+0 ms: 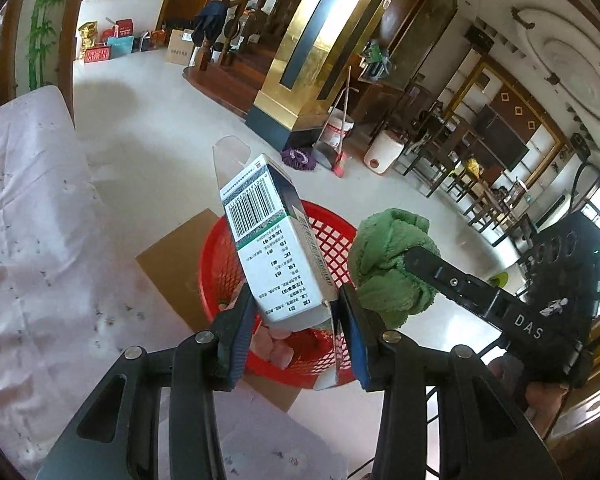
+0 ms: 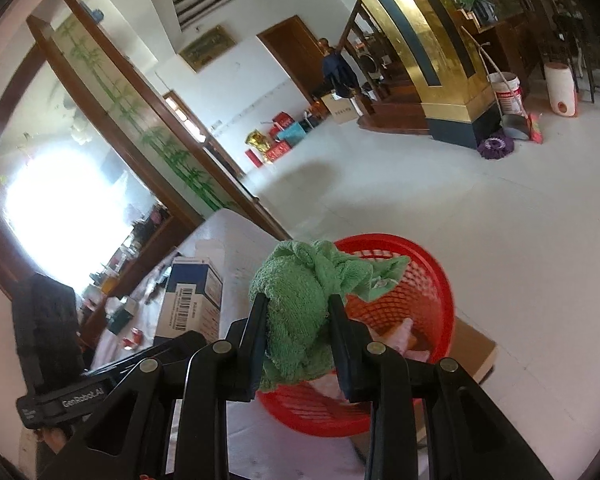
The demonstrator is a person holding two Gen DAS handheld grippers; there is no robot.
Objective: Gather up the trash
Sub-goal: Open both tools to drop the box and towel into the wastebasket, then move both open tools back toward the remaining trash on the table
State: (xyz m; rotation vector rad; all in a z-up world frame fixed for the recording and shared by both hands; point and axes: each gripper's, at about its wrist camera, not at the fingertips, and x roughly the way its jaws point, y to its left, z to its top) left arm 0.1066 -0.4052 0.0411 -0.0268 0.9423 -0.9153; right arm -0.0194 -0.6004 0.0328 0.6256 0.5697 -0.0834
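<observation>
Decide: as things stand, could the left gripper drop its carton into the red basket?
Probably yes. The left gripper holds the barcoded carton directly over the red basket, whose mouth is open; the green cloth hangs to one side.

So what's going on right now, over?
Left claw grips box. Right claw grips green cloth. Both over red basket. Nothing blocking.

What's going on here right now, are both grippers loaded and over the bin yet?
Yes. The left gripper is clamped on a white carton with a barcode, and the right gripper is shut on a bunched green cloth. Both are held above the red mesh basket, which stands on a flat piece of cardboard and already holds some pinkish scraps. Nothing has been released yet.
</observation>
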